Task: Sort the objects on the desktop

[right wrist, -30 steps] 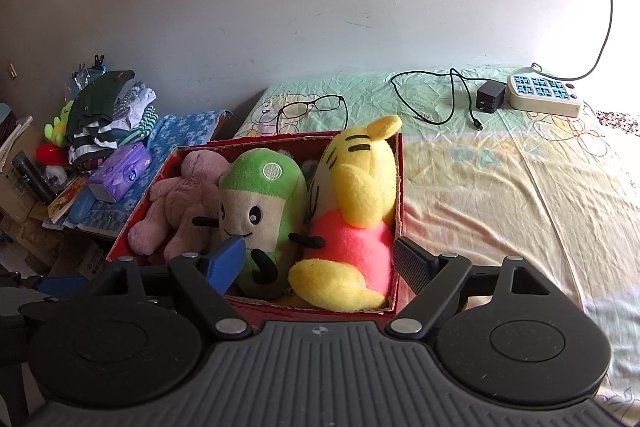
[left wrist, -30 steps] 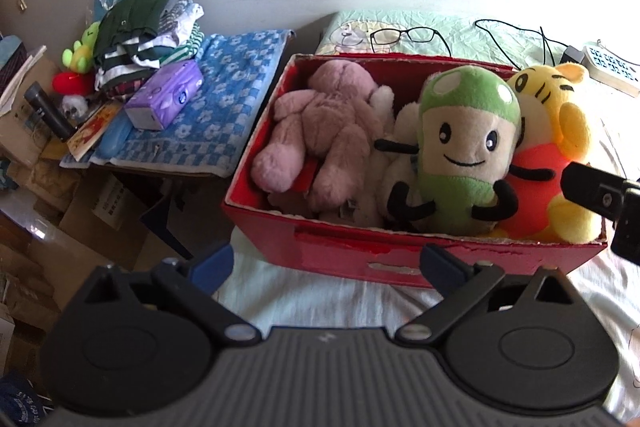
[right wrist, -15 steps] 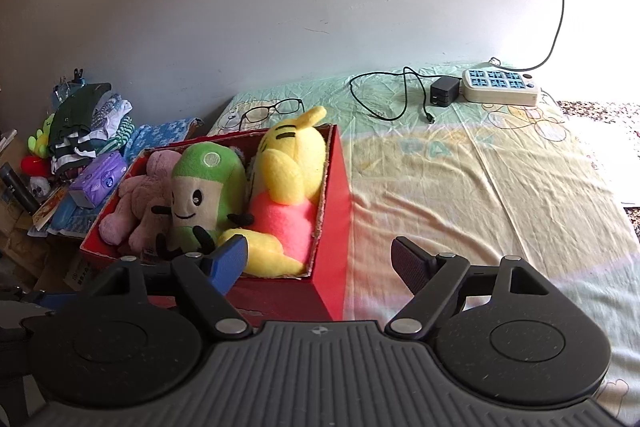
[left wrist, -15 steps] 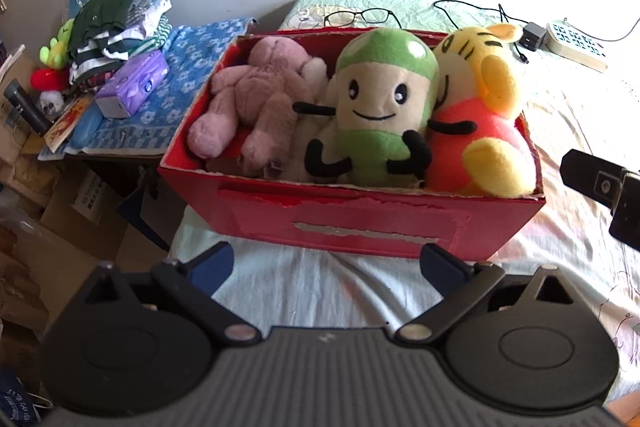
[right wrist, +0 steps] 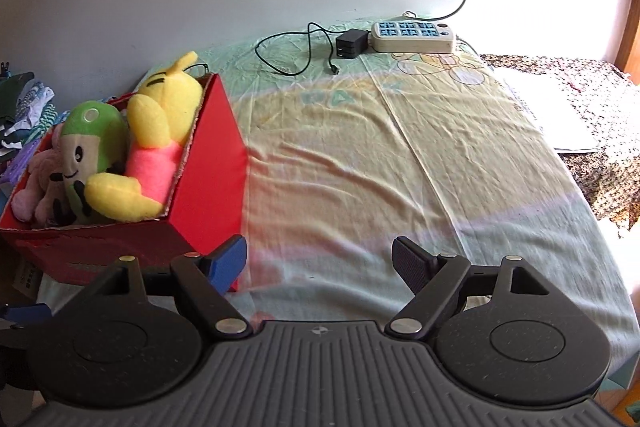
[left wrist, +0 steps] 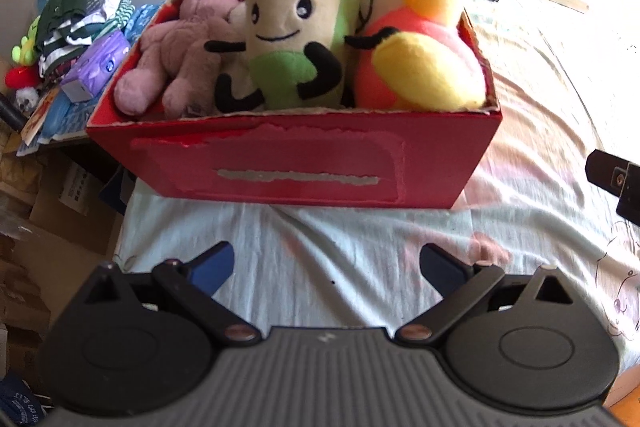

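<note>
Left wrist view now sits back from the red box point(left wrist: 296, 163) on the bed sheet point(left wrist: 360, 247), which a second ago filled the frame closer. Three plush toys, pink point(left wrist: 176, 47), green point(left wrist: 296, 31) and yellow point(left wrist: 420, 39), lie packed inside (sorting looks done). Left gripper point(left wrist: 326, 267) and right gripper point(right wrist: 320, 263) both gape empty, having retreated.

Red cardboard box point(left wrist: 296, 163), torn pale patch on front. Pink plush bear point(left wrist: 176, 47). Green-and-beige plush point(left wrist: 296, 27), black limbs. Yellow tiger plush point(left wrist: 420, 39), pink-orange belly, black stripes. Bedsheet point(right wrist: 360, 155) pastel green-yellow, cartoon print. Cream power strip point(right wrist: 414, 37), blue sockets. Black charger point(right wrist: 351, 44).
</note>
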